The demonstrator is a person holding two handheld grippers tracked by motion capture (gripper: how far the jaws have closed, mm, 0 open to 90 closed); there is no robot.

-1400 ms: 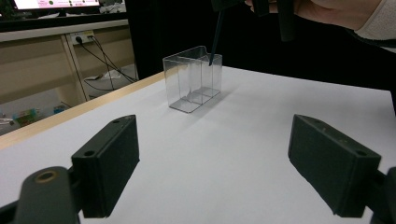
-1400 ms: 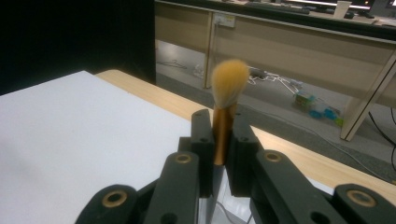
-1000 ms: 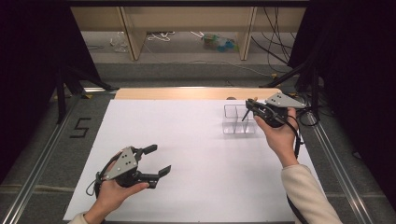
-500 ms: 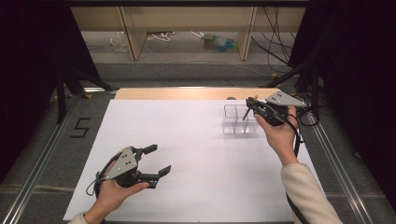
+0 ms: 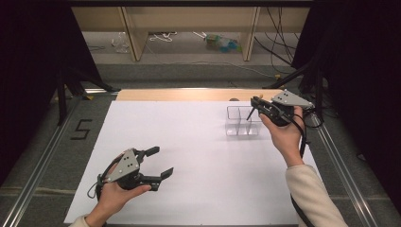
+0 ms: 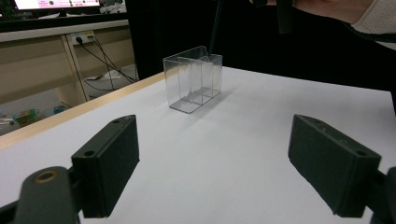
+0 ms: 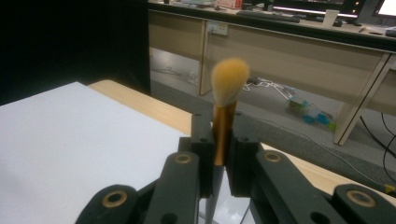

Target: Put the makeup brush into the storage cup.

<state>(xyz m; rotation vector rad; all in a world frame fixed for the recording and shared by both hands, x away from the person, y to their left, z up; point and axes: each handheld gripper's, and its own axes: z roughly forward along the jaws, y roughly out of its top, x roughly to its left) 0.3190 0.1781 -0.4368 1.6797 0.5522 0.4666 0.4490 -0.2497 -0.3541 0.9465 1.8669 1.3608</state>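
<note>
Right gripper [image 5: 257, 106] still grips brush [image 7: 229, 88] (nothing moved).

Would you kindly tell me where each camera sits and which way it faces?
High view: above the table's near side, facing forward and down; both forearms show.
Left gripper view: on the left hand-held gripper, facing the clear organizer.
Right gripper view: on the right hand-held gripper, facing the makeup brush.
Shared: high and left views show the organizer.

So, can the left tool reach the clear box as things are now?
Probably yes. The left tool is open, and bare white table lies between it and the clear box. The right tool holds a brush above the box.
</note>
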